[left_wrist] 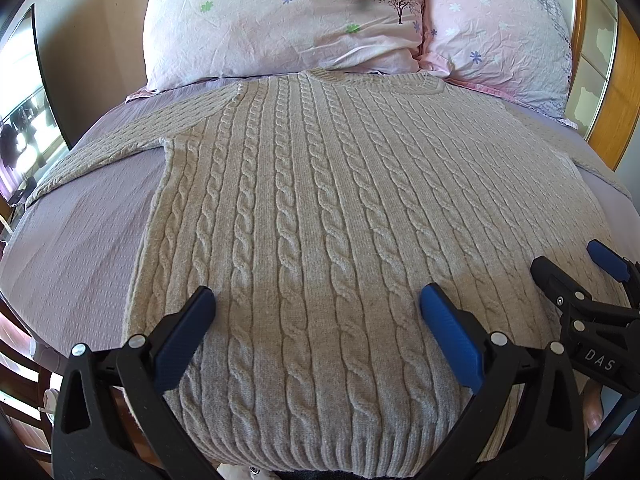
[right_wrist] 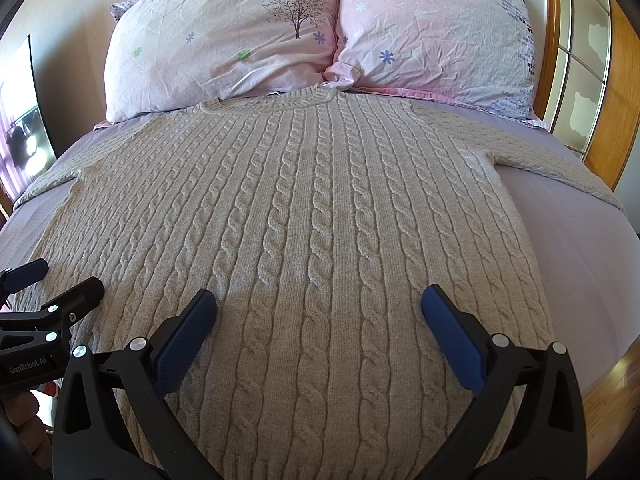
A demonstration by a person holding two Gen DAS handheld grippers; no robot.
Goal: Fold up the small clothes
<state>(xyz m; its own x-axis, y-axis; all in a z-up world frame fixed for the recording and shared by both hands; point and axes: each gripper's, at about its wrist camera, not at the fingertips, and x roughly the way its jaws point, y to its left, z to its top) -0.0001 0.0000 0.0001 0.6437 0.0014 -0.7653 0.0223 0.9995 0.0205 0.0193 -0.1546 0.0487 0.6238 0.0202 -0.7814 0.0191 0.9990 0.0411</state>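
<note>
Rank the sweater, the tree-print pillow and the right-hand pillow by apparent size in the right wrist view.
1. sweater, largest.
2-3. tree-print pillow and right-hand pillow look alike; fisheye distortion makes ranking them unsure.

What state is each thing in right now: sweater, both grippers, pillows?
Sweater: spread flat on the bed, unfolded, sleeves out to the sides.
Left gripper: open, empty, over the hem.
Right gripper: open, empty, over the hem.
Pillows: side by side beyond the collar.
</note>
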